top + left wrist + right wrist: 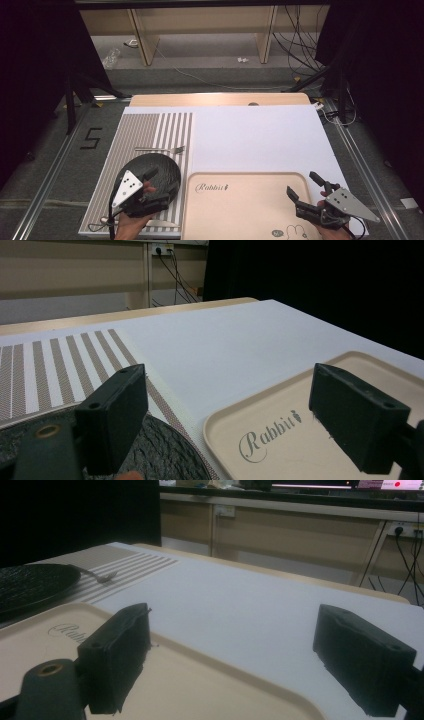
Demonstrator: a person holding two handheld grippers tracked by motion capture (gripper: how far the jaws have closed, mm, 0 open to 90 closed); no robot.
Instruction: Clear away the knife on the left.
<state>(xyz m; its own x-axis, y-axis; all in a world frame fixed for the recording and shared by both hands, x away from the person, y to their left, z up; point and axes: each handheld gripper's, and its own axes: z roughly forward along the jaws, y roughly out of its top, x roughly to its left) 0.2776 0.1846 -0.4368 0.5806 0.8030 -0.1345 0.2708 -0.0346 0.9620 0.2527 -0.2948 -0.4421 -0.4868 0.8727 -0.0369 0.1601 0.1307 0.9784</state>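
Observation:
A black round plate lies on a striped placemat at the table's left. My left gripper hovers over the plate's near right rim, open and holding nothing. In the left gripper view, the left gripper has one jaw over the plate and the other over a beige tray printed "Rabbit". My right gripper is open over the tray's right edge, with nothing between its jaws. The right gripper view shows the right gripper above the tray.
A metal fork lies on the placemat just beyond the plate, also seen as the fork from the right. A white sheet covers the table's middle and right. Dark floor, cables and stand legs surround the table.

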